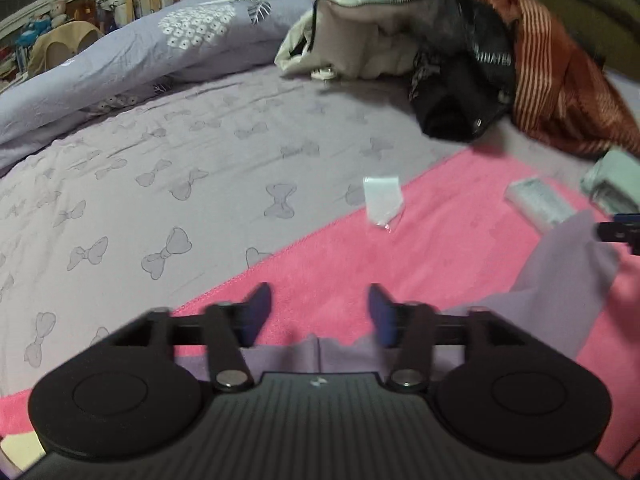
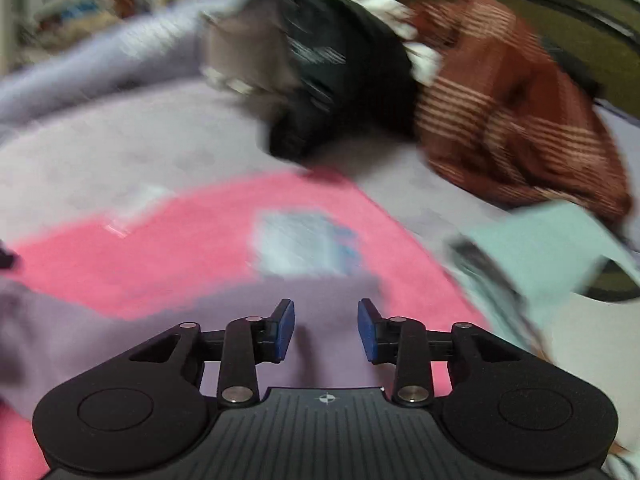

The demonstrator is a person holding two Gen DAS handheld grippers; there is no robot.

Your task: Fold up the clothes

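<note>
Two handheld tongs hover low over a bed, each seen from its own wrist camera. Left tongs (image 1: 318, 312) point forward and slightly down, blue pads spread apart, gripping nothing. Directly beneath and trailing off to their right lies a lilac garment (image 1: 560, 280), limp on a pink towel (image 1: 440, 248) that covers the bedsheet (image 1: 160, 184) patterned with bows. Ahead of the left tongs, a small clear plastic bag (image 1: 382, 198) rests at the towel's edge. Right tongs (image 2: 326, 330) are also spread wide and empty, angled forward above the same lilac garment (image 2: 120, 332); this view is heavily motion-blurred. Just ahead of them sits a pale packet (image 2: 304, 244) on the towel. Far ahead, a heap of clothes (image 1: 460, 60) includes black fabric and a rust striped garment (image 2: 512, 112). To their right lies mint-green cloth (image 2: 552, 248)
</note>
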